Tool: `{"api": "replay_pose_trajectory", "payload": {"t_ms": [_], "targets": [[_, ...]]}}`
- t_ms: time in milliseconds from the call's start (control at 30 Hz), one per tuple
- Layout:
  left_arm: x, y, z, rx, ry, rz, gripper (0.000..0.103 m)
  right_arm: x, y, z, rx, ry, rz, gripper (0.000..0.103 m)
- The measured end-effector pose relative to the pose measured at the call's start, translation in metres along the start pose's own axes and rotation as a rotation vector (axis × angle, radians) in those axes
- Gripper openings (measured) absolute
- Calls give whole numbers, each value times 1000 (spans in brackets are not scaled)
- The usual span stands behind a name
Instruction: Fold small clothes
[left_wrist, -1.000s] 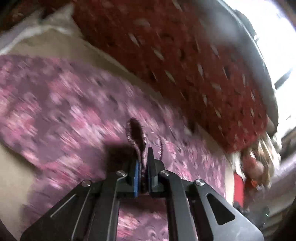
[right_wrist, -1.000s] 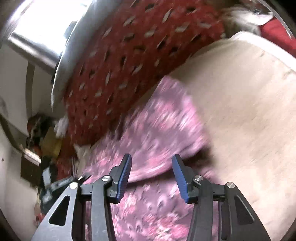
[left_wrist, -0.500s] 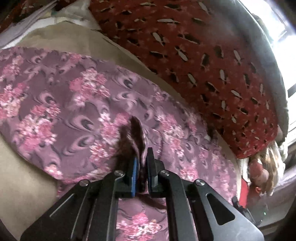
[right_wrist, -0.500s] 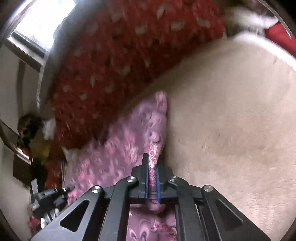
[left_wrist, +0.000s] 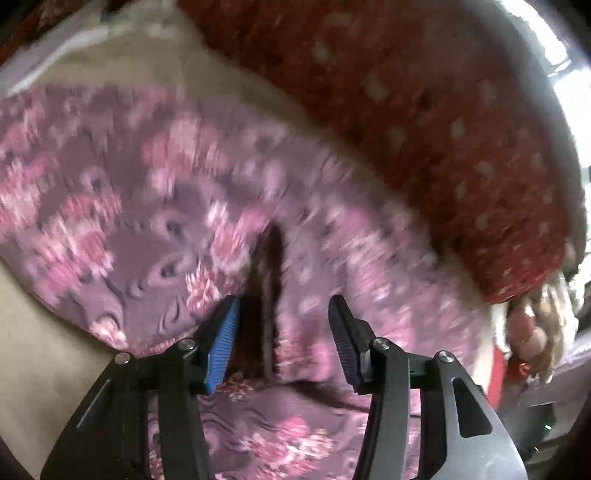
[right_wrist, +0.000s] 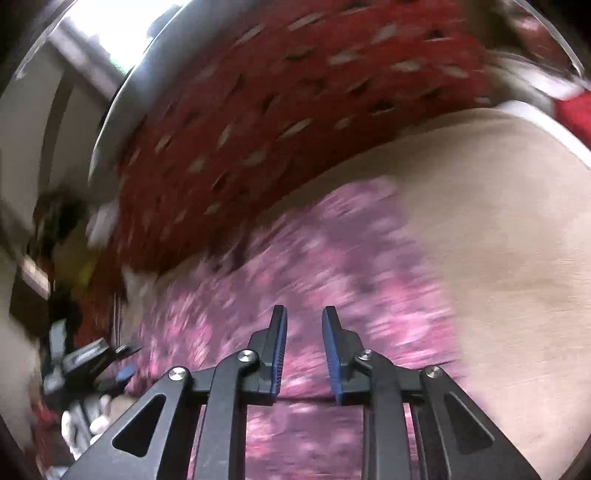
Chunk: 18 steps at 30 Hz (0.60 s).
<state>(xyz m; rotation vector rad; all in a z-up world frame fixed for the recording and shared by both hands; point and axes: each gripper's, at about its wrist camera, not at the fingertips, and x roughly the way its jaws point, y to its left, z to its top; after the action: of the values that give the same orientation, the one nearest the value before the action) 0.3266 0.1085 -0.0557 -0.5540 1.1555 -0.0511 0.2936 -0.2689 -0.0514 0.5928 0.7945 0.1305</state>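
A purple garment with pink flowers (left_wrist: 155, 206) lies spread on a beige surface (left_wrist: 33, 373); it also shows in the right wrist view (right_wrist: 343, 266). My left gripper (left_wrist: 282, 332) is open just above the cloth, with a dark raised fold (left_wrist: 269, 258) standing between its fingers, not pinched. My right gripper (right_wrist: 303, 347) is open with a narrow gap, over the garment near its right edge, holding nothing. Both views are blurred by motion.
A red patterned blanket (left_wrist: 424, 122) lies along the far side of the beige surface, also in the right wrist view (right_wrist: 295, 96). Clutter and a doll-like figure (left_wrist: 532, 328) sit at the right. Bare beige surface (right_wrist: 517, 258) lies right of the garment.
Both grippers were shut on folds of the garment half a second ago and have now opened, letting the cloth go. The right gripper has moved back over the garment.
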Motion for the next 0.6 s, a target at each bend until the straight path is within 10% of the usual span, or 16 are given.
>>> {"api": "replay_pose_trajectory", "payload": {"t_ms": [367, 533, 600], "targets": [[-81, 73, 20, -206, -97, -150, 51, 101, 150, -43, -230, 172, 156, 22], [-120, 162, 49, -317, -145, -35, 51, 155, 192, -77, -391, 252, 61, 34], [-130, 197, 57, -382, -160, 1, 51, 149, 198, -91, -471, 149, 48, 37]]}}
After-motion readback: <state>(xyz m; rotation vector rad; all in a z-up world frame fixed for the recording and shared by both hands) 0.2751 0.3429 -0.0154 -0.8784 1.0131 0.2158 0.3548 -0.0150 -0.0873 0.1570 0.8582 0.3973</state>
